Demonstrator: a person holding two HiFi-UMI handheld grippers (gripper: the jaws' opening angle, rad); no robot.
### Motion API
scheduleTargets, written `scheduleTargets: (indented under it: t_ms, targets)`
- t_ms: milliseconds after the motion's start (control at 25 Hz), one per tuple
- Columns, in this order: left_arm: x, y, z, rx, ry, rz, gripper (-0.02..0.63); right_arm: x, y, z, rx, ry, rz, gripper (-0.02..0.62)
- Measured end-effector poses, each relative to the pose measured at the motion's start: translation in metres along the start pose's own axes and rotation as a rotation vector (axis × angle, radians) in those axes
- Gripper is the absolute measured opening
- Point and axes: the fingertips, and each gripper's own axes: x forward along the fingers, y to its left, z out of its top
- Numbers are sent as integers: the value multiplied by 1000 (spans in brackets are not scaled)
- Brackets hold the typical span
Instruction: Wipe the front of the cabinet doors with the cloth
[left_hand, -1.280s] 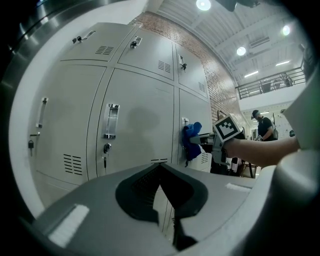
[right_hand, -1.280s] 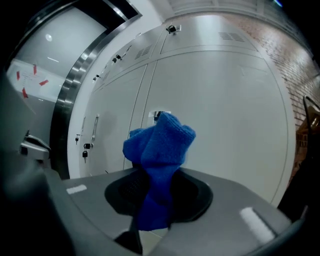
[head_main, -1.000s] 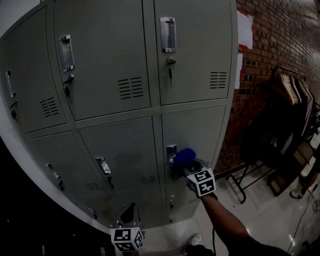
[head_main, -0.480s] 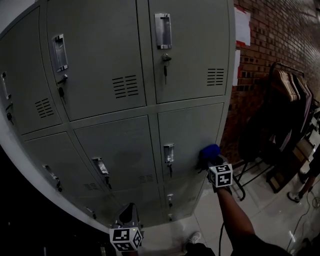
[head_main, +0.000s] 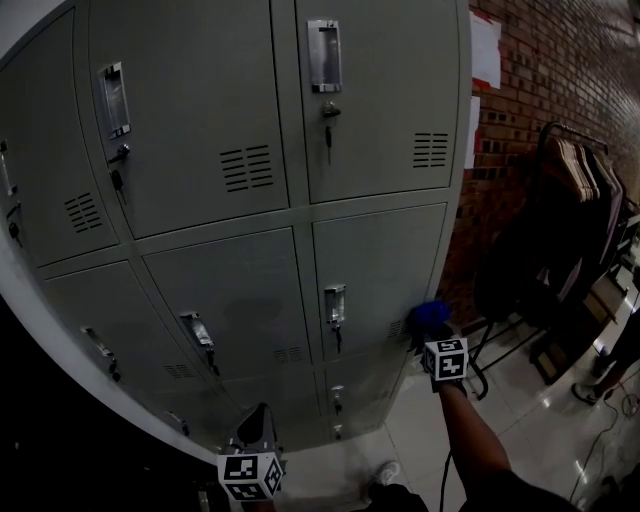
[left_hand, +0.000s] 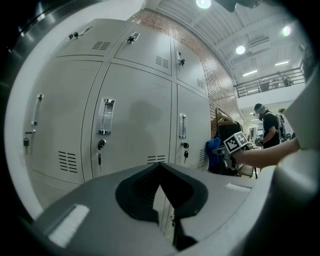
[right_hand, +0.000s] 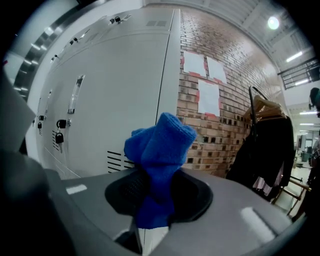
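Observation:
Grey metal cabinet doors (head_main: 385, 270) fill the head view, each with a handle and a key lock. My right gripper (head_main: 432, 330) is shut on a blue cloth (head_main: 430, 316) and holds it against the right edge of the lower right door, beside its vent slots. In the right gripper view the blue cloth (right_hand: 159, 145) bulges up from between the jaws, next to the door (right_hand: 125, 95). My left gripper (head_main: 256, 428) hangs low in front of the bottom doors, shut and holding nothing; in its own view the jaws meet (left_hand: 161, 187).
A brick wall (head_main: 560, 70) with white papers runs right of the cabinet. A rack with dark clothes (head_main: 560, 240) and folding chair legs stands on the tiled floor at the right. A person (left_hand: 270, 127) stands far off in the left gripper view.
My right gripper has carried the cloth rightward across the lower right door, from beside its handle to its right edge. The left gripper has stayed put.

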Motion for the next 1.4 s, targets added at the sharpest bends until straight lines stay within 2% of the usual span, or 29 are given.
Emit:
scheduleTargets:
  t_ms: [160,240,440,880,1000,1240,1400]
  targets:
    - [0,-2,1,4,-3,-3,14,14,25,-13,37,22,77,110]
    - [-2,-1,1,5,-5,0,15,15,33,-12,57,15,87,110]
    - [-12,7,1,4,-9,24,15,16,66,-11,56,13,168,110]
    - [-32,27,8,0,-35,81,15,5,192,15,-76,0,405,109]
    - [-38,29,8,1,-36,92,15,4,215,16,-79,2,460,107]
    - [-45,32,7,4,-30,110,14,-10,212,15,-49,-20,429,109]
    - [-48,32,4,0,-24,111,14,-64,208,24,9,-79,458,109]
